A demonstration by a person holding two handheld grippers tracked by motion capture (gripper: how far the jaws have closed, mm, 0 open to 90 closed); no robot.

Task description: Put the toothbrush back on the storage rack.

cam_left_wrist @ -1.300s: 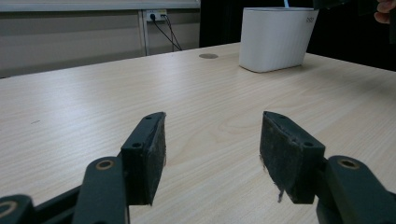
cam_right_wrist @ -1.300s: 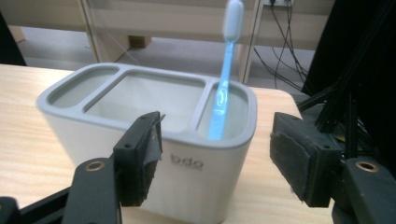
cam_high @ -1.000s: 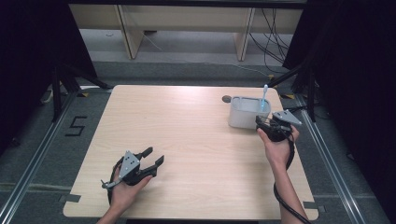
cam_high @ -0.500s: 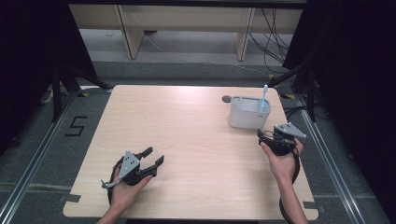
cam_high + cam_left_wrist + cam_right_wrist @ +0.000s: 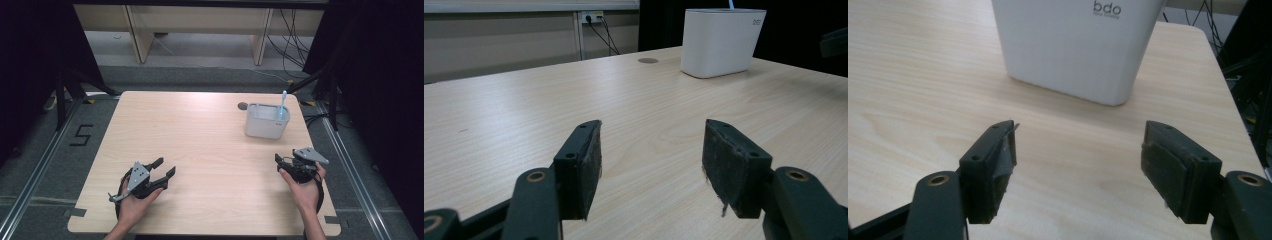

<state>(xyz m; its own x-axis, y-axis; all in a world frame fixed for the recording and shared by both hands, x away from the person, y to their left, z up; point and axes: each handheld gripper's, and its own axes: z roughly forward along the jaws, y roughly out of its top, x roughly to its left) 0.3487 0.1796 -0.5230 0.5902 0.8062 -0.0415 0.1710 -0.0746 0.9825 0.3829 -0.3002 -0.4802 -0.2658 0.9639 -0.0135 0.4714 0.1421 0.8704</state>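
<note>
A lab-style recording bay: a bare wooden table [image 5: 200,135] stands on grey flooring between metal floor rails [image 5: 40,170], hemmed by black curtains [image 5: 30,60], with a taped "5" [image 5: 81,135] and loose cables [image 5: 295,35].

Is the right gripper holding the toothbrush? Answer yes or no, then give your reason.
No. The right gripper has its jaws apart with nothing between them, and the toothbrush stands in the white holder.

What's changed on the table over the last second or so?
The right claw has pulled back from the white holder toward the person's edge, open and empty. The toothbrush stays upright in the holder. The left claw stayed put, open.
</note>
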